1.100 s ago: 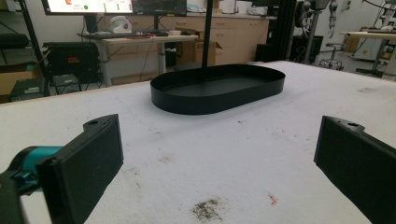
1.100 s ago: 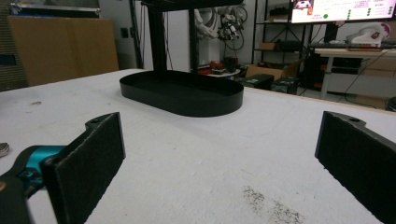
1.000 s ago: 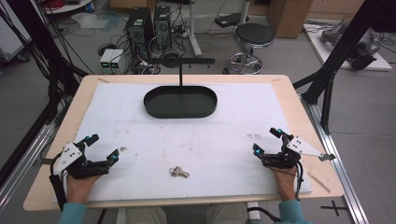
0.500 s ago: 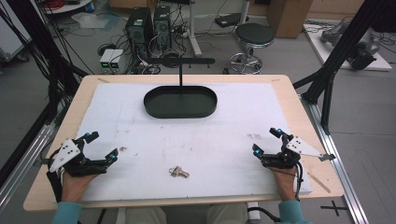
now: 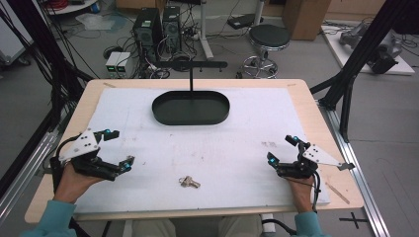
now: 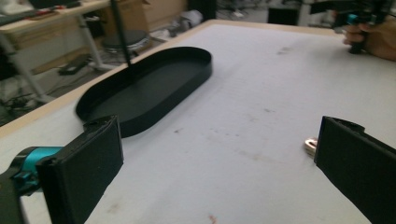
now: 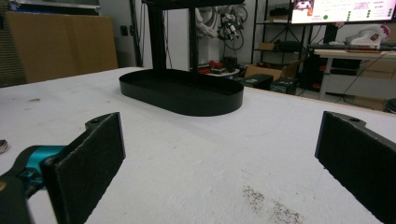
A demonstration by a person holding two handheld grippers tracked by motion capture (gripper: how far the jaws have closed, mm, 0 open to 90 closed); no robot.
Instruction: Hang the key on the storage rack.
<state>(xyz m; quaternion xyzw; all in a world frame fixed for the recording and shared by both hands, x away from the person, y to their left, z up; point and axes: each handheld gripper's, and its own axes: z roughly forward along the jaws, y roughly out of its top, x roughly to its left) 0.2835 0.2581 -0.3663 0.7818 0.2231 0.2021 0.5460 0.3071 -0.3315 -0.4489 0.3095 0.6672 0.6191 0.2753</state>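
Observation:
A small bunch of keys point(image 5: 189, 182) lies on the white mat near the front edge, between my two hands. At the back middle stands a black oval tray point(image 5: 207, 109) with an upright post and crossbar point(image 5: 191, 74). My left gripper point(image 5: 121, 147) is open over the mat, left of the keys. In the left gripper view its jaws point(image 6: 219, 158) stand wide apart, and the keys point(image 6: 309, 144) peek out beside the right jaw. My right gripper point(image 5: 281, 148) is open at the front right. The tray point(image 7: 182, 95) lies ahead of its jaws point(image 7: 219, 158).
The white mat point(image 5: 237, 143) covers most of the wooden table point(image 5: 316, 113). Beyond the far edge are a stool point(image 5: 267, 39), computer cases point(image 5: 158, 24) and cables on the floor. Black frame legs point(image 5: 351, 74) flank both sides of the table.
My left gripper has moved slightly to the right and away from the front edge, still open. The right gripper and the keys have stayed in place.

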